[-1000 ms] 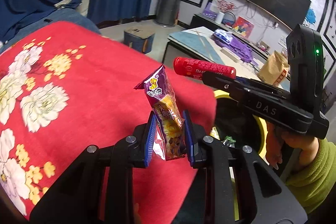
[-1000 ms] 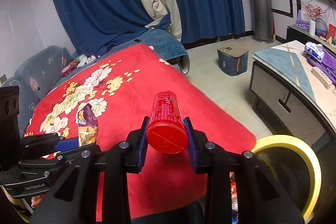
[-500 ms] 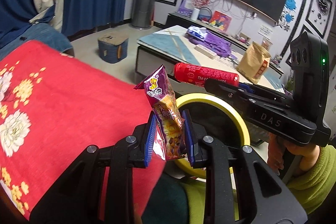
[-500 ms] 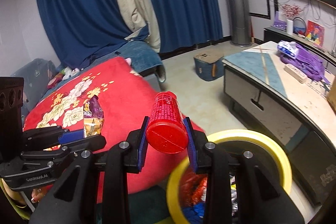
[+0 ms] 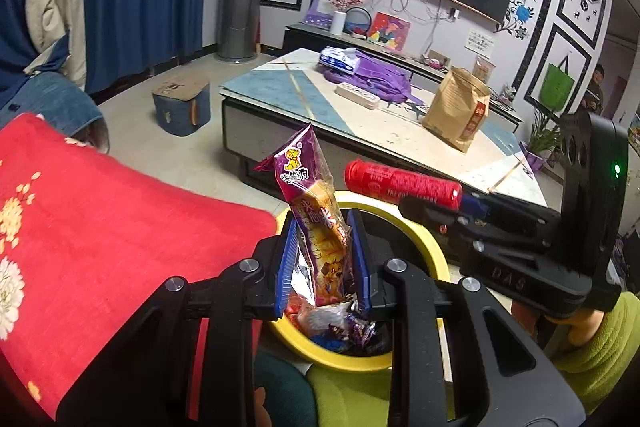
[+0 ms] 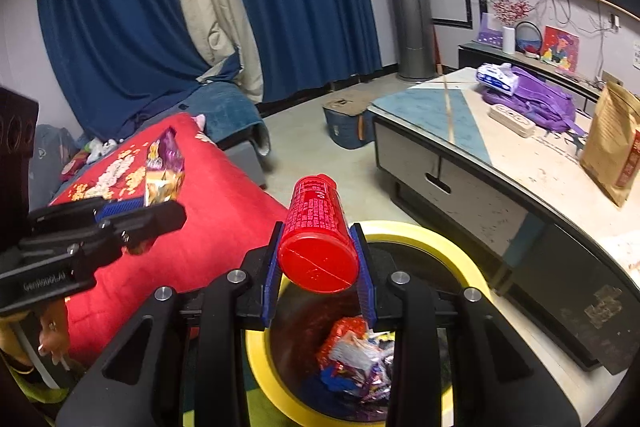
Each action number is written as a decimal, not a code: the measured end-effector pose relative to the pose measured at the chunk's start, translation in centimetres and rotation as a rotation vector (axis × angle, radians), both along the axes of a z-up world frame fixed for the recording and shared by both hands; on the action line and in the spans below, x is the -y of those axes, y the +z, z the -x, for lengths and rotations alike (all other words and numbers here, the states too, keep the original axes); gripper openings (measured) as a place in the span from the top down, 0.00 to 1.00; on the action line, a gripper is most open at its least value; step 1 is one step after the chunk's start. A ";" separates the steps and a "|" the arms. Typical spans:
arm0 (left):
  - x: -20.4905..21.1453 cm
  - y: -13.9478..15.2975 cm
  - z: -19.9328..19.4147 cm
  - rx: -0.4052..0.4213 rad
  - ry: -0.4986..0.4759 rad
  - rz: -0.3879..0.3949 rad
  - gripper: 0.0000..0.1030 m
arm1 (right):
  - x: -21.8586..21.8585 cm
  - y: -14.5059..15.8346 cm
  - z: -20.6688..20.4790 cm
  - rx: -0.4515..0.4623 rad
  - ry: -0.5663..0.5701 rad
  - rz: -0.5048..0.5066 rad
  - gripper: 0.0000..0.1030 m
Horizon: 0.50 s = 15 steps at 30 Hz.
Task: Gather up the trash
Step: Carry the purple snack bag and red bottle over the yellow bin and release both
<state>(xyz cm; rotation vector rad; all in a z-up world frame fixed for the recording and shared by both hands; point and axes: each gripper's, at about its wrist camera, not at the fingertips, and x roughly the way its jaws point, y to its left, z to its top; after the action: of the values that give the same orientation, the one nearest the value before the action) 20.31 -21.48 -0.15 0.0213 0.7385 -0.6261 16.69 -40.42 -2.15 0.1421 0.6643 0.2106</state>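
My left gripper (image 5: pixel 322 263) is shut on a purple snack wrapper (image 5: pixel 316 215), held upright over the near rim of a yellow-rimmed trash bin (image 5: pixel 430 247). My right gripper (image 6: pixel 320 267) is shut on a red cylindrical tube (image 6: pixel 316 235), held level above the same bin (image 6: pixel 452 239), which holds several crumpled wrappers (image 6: pixel 356 359). The right gripper and tube (image 5: pixel 400 183) show at the right of the left wrist view. The left gripper and wrapper (image 6: pixel 164 167) show at the left of the right wrist view.
A red flowered blanket (image 5: pixel 100 219) covers the sofa left of the bin. A low coffee table (image 6: pixel 500 163) with a brown paper bag (image 6: pixel 612 143) and purple bag (image 6: pixel 536 103) stands to the right. A small blue stool (image 6: pixel 344 119) sits on the floor beyond.
Both grippers have swung right, away from the red blanket, and now hang over the yellow-rimmed bin. Each still holds its item.
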 end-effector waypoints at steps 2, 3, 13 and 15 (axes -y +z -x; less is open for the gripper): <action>1.0 -0.3 -0.2 -0.003 -0.012 -0.003 0.82 | 0.7 -0.4 0.4 -0.008 -0.014 0.001 0.70; 1.5 -0.4 -0.3 -0.004 -0.019 -0.005 0.82 | 1.1 -0.7 0.6 -0.015 -0.024 0.000 0.70; 5.2 -2.1 -0.8 -0.026 -0.076 -0.032 0.81 | 3.1 -4.2 2.1 -0.107 -0.089 -0.012 0.70; 5.5 -2.5 -0.9 -0.032 -0.081 -0.035 0.81 | 3.1 -5.1 2.3 -0.130 -0.092 -0.007 0.70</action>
<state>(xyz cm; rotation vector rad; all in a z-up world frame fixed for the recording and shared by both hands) 21.21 -26.98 -2.68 0.0740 0.7822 -0.6916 14.38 -43.55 -7.23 0.1936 0.7842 0.1160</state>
